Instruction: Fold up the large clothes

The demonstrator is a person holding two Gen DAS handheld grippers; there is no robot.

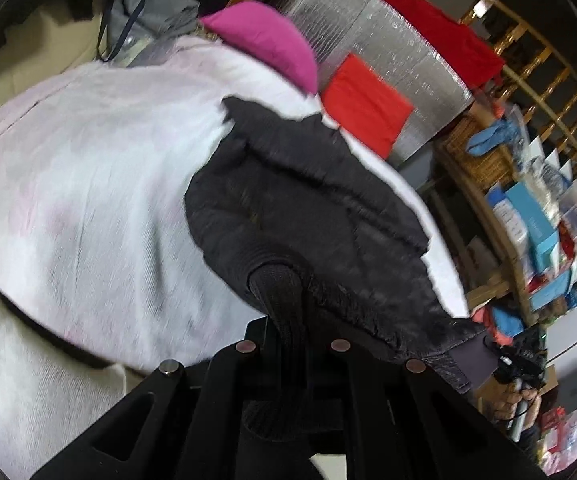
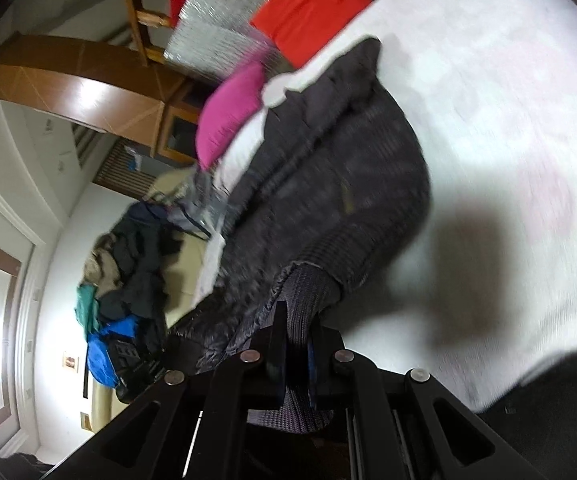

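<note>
black jacket (image 1: 308, 208) hem clamped in both grippers' jaws.

Left wrist view looks along its gripper, close over the dark jacket (image 1: 308, 208) on the white bedspread (image 1: 88, 184). Right wrist view, rolled sideways, faces the same jacket equally near. Both share the magenta pillow (image 1: 268, 40).

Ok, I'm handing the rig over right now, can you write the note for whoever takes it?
Left gripper: shut on a ribbed knit edge of the dark grey quilted puffer jacket.
Right gripper: shut on another ribbed knit edge of the jacket.
The jacket lies partly on the white bed sheet, near the magenta pillow and the red cushion.
Done: both edges gripped.
Left: no finished fold visible yet; fold it and lay it flat.
</note>
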